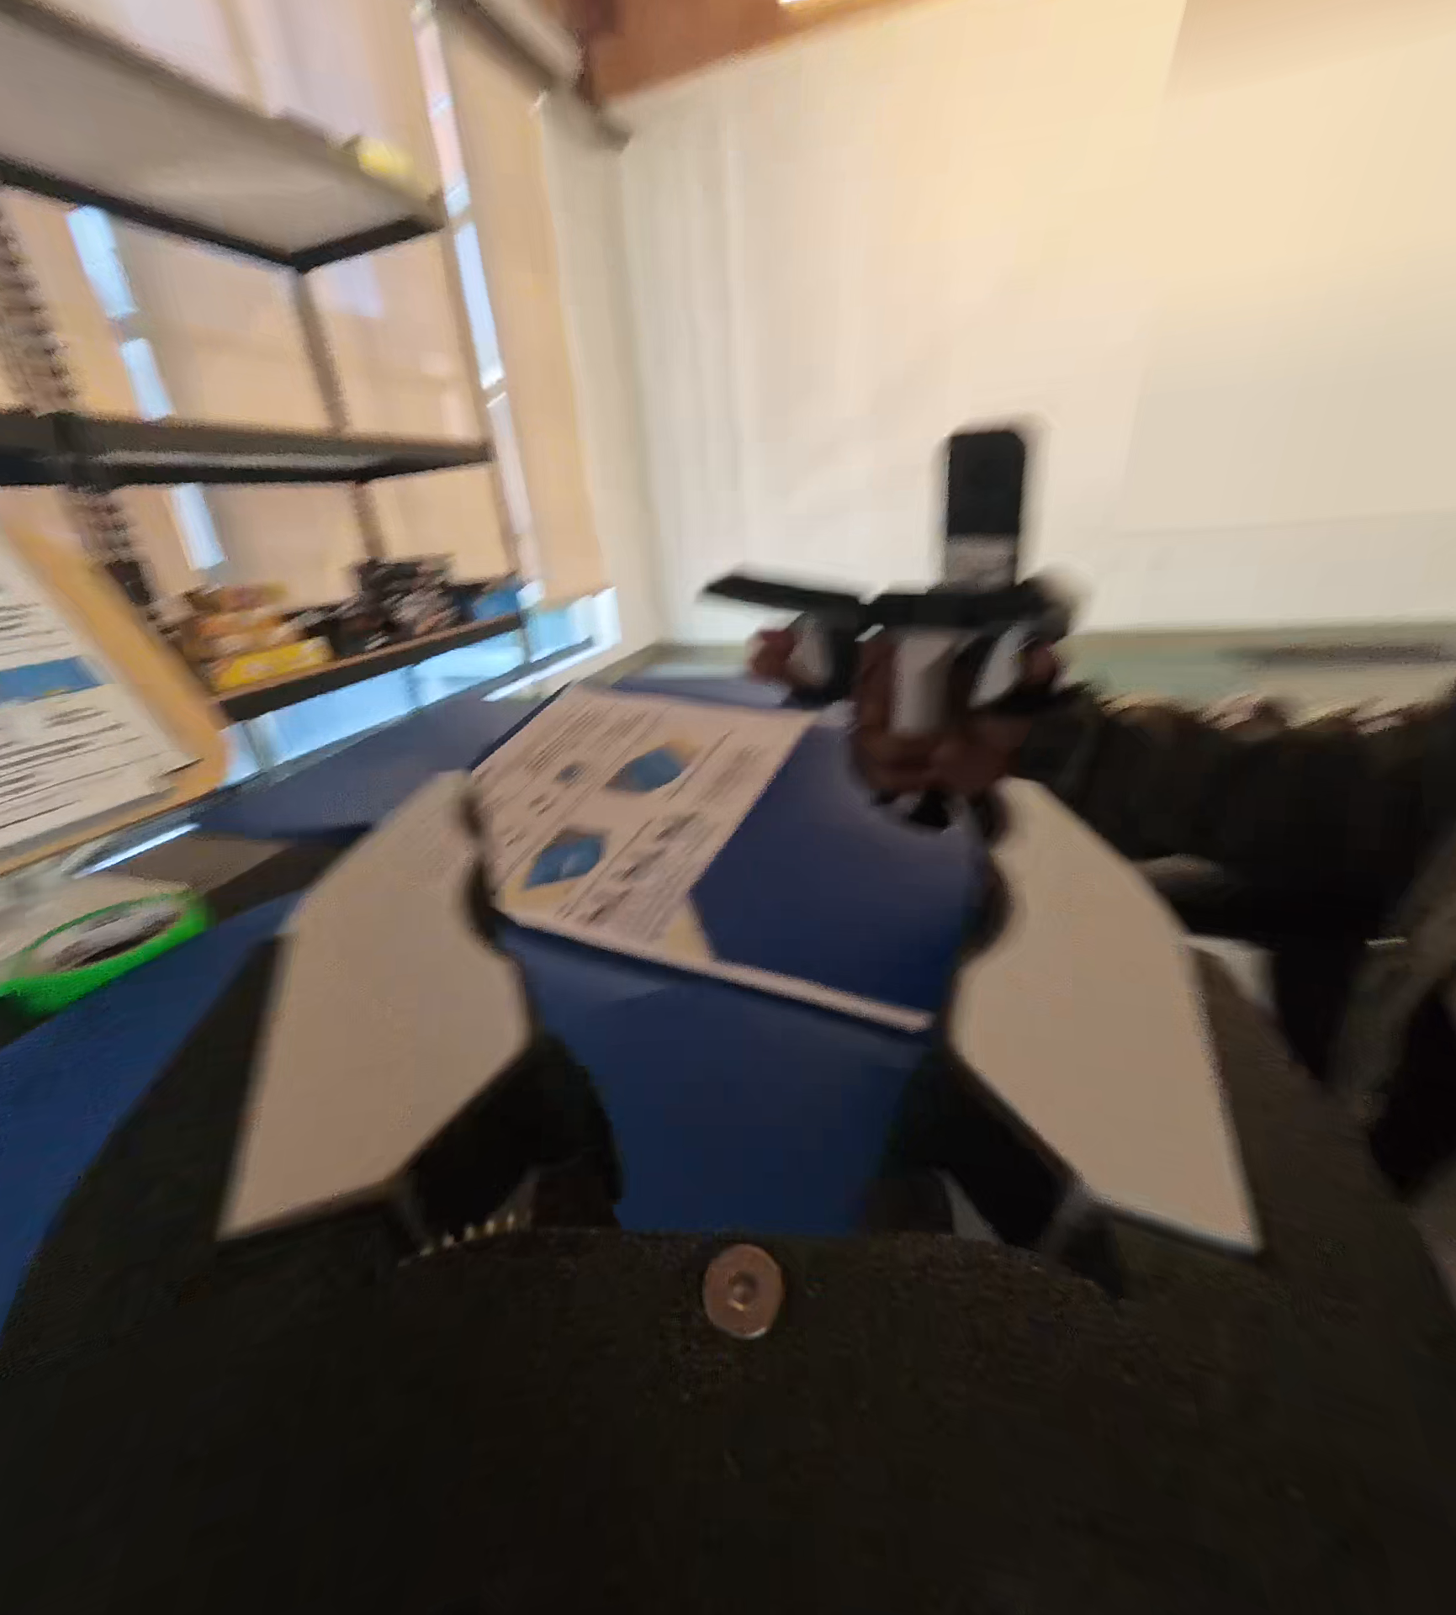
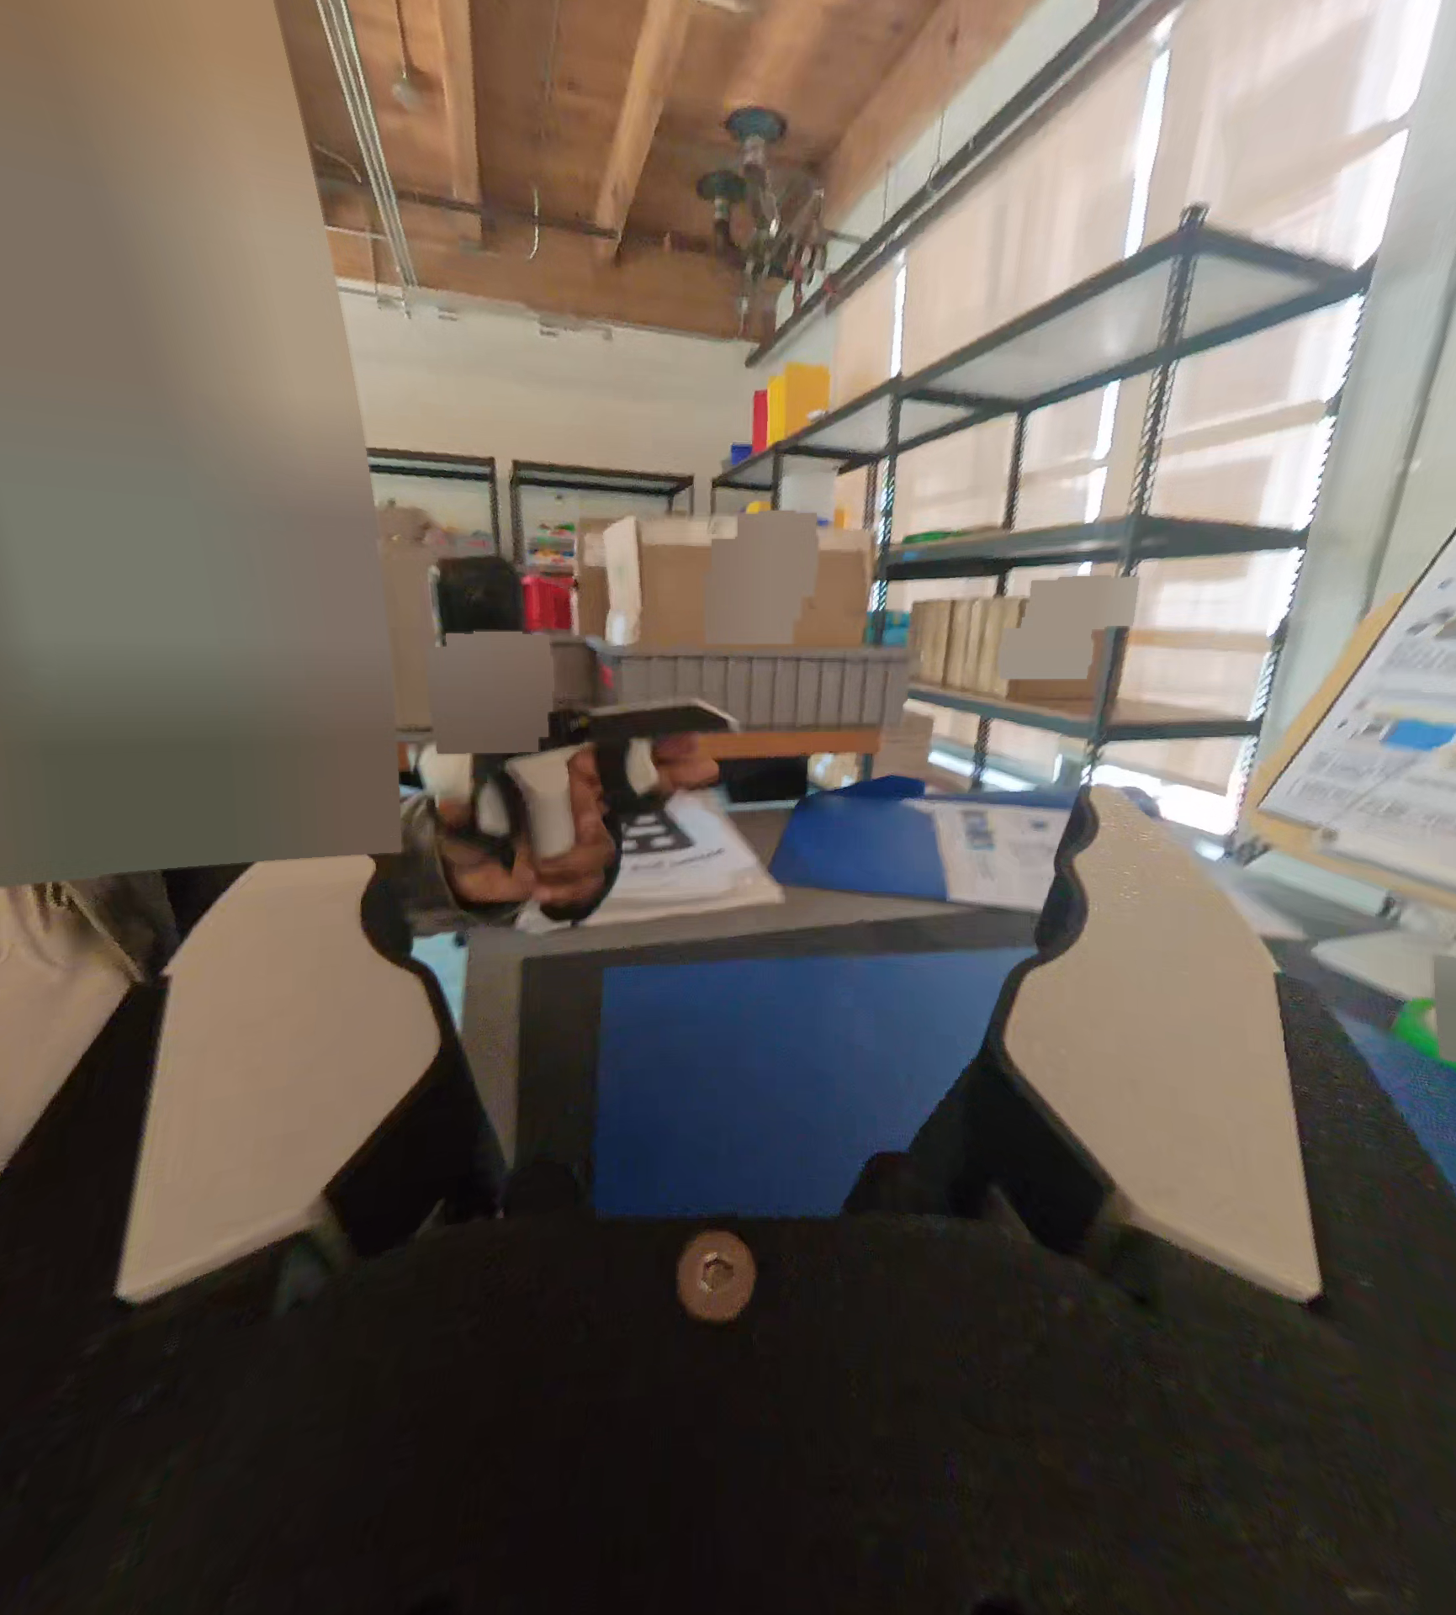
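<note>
Here the left gripper (image 1: 728,883) hangs in the lower middle of the left wrist view, its jaws spread wide with nothing between them, above a blue folder (image 1: 838,883) that fills the centre of the frame. A printed sheet (image 1: 619,821) lies on the folder, just beyond the left finger. At the left edge a roll of green tape (image 1: 86,948) sits on the counter (image 1: 208,861), below a tilted board with printed pages (image 1: 16,699). The whole view is smeared by motion.

In the right wrist view, the right gripper (image 2: 720,900) also has its jaws released and empty, over a blue sheet (image 2: 776,1075) in the frame's centre, which rests on a dark mat (image 2: 532,1049). A second blue folder (image 2: 864,839) with a paper on it lies further back, right of centre. Metal shelving (image 2: 1143,542) stands along the windows in the upper right.

Each view shows the other gripper in a hand, farther off, near the middle of the frame.
</note>
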{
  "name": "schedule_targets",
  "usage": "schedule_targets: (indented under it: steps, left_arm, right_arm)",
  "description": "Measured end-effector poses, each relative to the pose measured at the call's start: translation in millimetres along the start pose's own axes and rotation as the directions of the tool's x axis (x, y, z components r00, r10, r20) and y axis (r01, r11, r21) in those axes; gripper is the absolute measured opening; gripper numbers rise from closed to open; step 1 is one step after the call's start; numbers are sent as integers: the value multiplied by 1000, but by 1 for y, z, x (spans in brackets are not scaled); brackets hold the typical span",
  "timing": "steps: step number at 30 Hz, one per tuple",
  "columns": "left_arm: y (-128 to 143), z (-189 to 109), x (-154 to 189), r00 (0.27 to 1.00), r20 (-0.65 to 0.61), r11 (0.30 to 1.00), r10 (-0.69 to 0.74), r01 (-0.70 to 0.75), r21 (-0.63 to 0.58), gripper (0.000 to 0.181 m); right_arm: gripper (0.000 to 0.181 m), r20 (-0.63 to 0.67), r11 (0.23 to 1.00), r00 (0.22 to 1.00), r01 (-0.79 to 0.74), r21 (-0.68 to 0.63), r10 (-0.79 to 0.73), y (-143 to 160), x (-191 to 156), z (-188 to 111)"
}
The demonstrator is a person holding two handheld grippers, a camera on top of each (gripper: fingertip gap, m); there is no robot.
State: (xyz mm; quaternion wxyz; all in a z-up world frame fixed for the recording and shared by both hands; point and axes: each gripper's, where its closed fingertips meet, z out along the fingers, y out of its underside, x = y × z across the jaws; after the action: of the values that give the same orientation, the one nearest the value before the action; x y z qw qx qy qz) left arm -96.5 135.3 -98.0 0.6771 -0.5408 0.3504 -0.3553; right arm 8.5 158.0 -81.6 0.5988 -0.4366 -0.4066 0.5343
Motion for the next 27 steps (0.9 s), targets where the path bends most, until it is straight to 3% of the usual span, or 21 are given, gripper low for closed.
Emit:
schedule_targets:
  steps: [1, 2, 3, 4, 5, 8, 10, 11, 12, 13, 15, 16, 19, 20, 25, 27]
  left_arm:
    - [-10, -9, 14, 997, -68, 997, -40, 45, 68, 68]
    - [-17, -15, 18, 992, -85, 987, -93, 103, 120, 44]
    - [-19, -19, 19, 986, -86, 977, -144, 155, 147, 25]
    - [-14, -19, 20, 978, -88, 970, -189, 199, 137, 9]
    - [-6, -16, 23, 975, -89, 972, -204, 213, 98, 1]
    - [15, -1, 47, 987, -131, 995, -97, 98, -1, 8]
    - [5, 5, 70, 973, -211, 992, -96, 110, 55, 32]
    - [-4, 4, 75, 965, -233, 983, -118, 147, 113, 30]
    - [-10, 3, 75, 961, -237, 969, -141, 183, 164, 51]
    - [-10, 2, 77, 954, -258, 966, -156, 202, 164, 52]
    - [-9, 3, 83, 941, -301, 964, -156, 212, 163, 51]
    - [-8, 6, 87, 936, -320, 965, -149, 208, 159, 50]
    - [10, 22, 115, 906, -401, 981, -137, 181, 72, 69]
    - [13, 25, 118, 908, -397, 980, -132, 180, 87, 75]
    - [-5, 25, 109, 887, -399, 915, -235, 340, 217, 107]
    - [-18, 21, 110, 883, -419, 904, -211, 339, 260, 106]
  right_arm:
    - [139, 10, 1000, 1000, -13, -19, 13, 9, -6, -2]
    - [123, 4, 1000, 1000, 0, -30, 0, 19, -11, -3]
    - [89, -15, 999, 999, 44, -31, -44, 29, -16, -1]
    - [33, -20, 994, 994, 109, -27, -109, 37, -25, 2]
    - [0, -3, 984, 984, 176, -25, -177, 43, -38, 9]
    - [0, 94, 956, 954, 290, -49, -284, 49, -83, 37]
    - [0, 87, 951, 948, 309, -22, -306, 43, -101, 53]
    - [1, 61, 959, 958, 282, 2, -282, 38, -103, 59]
    - [16, 72, 968, 965, 251, 0, -250, 39, -105, 64]
    - [18, 114, 974, 970, 221, -59, -213, 47, -109, 70]
    - [17, 169, 961, 968, 216, -174, -186, 65, -115, 79]
    - [17, 169, 959, 965, 227, -171, -199, 68, -118, 83]
    - [7, 194, 954, 963, 225, -196, -187, 82, -130, 93]
    - [0, 186, 955, 965, 221, -200, -184, 86, -131, 94]
    - [0, 151, 976, 988, 71, -204, -41, 94, -131, 95]
    - [0, 158, 989, 987, -16, -144, 39, 87, -136, 99]
